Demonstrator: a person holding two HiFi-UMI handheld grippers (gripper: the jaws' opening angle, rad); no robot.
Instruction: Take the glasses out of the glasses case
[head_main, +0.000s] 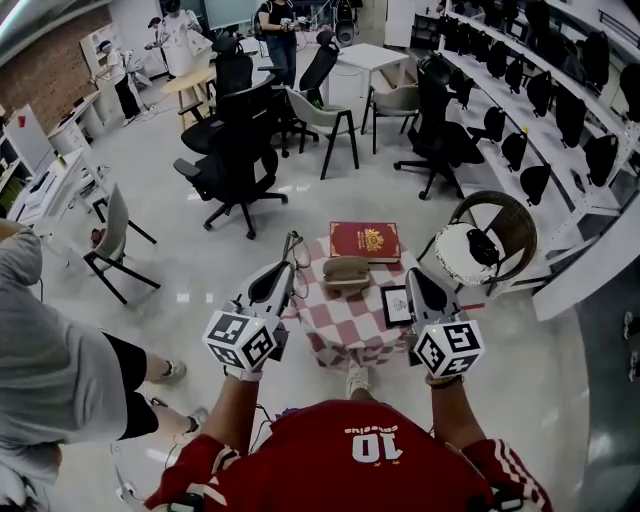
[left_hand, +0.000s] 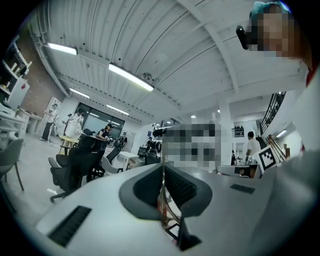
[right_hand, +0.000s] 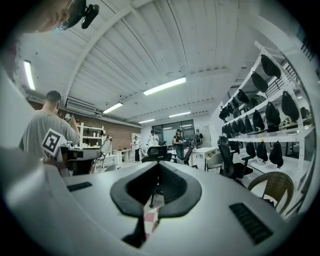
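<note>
A tan glasses case (head_main: 347, 272) lies on the small table with a red-and-white checked cloth (head_main: 345, 325); I cannot tell whether its lid is open. My left gripper (head_main: 288, 268) is raised at the table's left edge, shut on the thin-framed glasses (head_main: 296, 248), which stick out past its tip. In the left gripper view the jaws (left_hand: 162, 167) press together on a thin part of the glasses (left_hand: 164, 210). My right gripper (head_main: 413, 277) hovers over the table's right side, to the right of the case. It is shut with nothing in it (right_hand: 157, 167).
A red book (head_main: 364, 241) lies at the table's far edge and a small black-framed card (head_main: 396, 305) at its right. A wicker chair with a white cushion (head_main: 490, 240) stands to the right, black office chairs (head_main: 235, 160) beyond, and a person (head_main: 60, 350) close on the left.
</note>
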